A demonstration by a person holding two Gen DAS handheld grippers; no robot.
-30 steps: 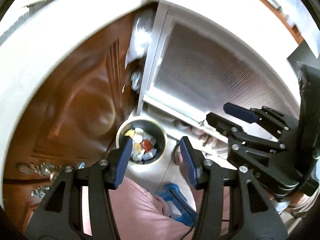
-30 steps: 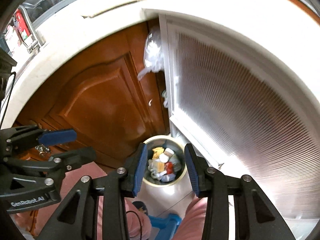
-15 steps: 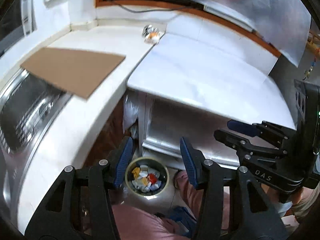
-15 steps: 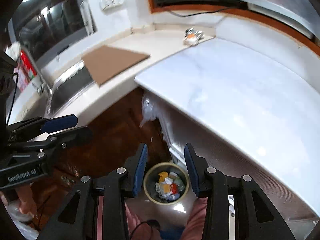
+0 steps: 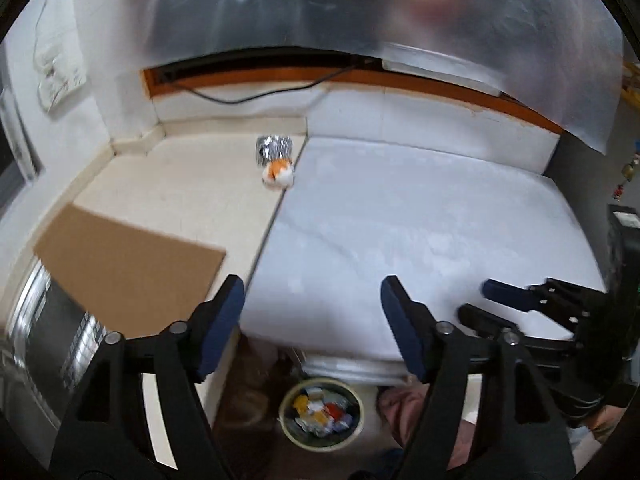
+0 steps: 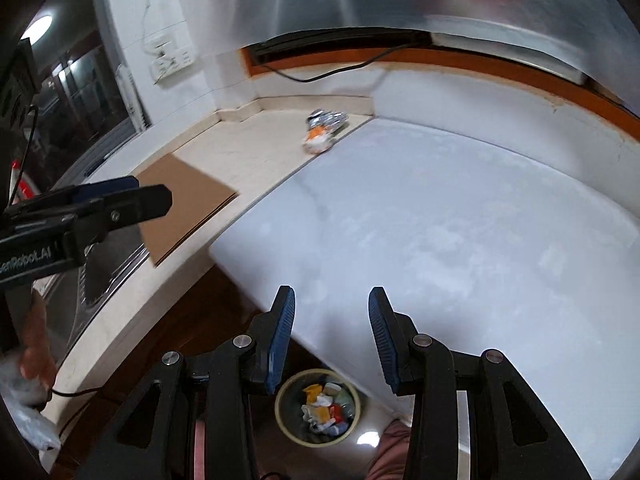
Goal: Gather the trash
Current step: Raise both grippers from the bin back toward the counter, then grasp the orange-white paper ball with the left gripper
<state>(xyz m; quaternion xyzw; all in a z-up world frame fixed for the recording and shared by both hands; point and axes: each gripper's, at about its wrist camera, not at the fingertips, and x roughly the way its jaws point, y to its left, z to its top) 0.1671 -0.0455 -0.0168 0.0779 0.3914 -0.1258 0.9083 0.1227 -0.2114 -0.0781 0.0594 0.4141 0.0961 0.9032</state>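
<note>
A crumpled silver and orange wrapper [image 5: 275, 162] lies at the far side of the counter, near the back wall; it also shows in the right wrist view [image 6: 323, 131]. A round bin [image 5: 320, 416] full of mixed trash stands on the floor below the counter edge, also in the right wrist view [image 6: 318, 406]. My left gripper [image 5: 312, 316] is open and empty, above the near counter edge. My right gripper [image 6: 331, 322] is open and empty, also over the near edge. Both are far from the wrapper.
A brown cardboard sheet [image 5: 124, 266] lies on the beige counter at left, beside a steel sink [image 5: 44, 344]. A white marble worktop [image 5: 420, 240] fills the right. A black cable [image 5: 256, 94] runs along the back wall. Wooden cabinet doors [image 6: 180, 344] are below.
Both grippers have risen and tilted up from facing the bin and cabinet doors to looking over the counter top. The wrapper has come into view. The left jaws stand wider apart.
</note>
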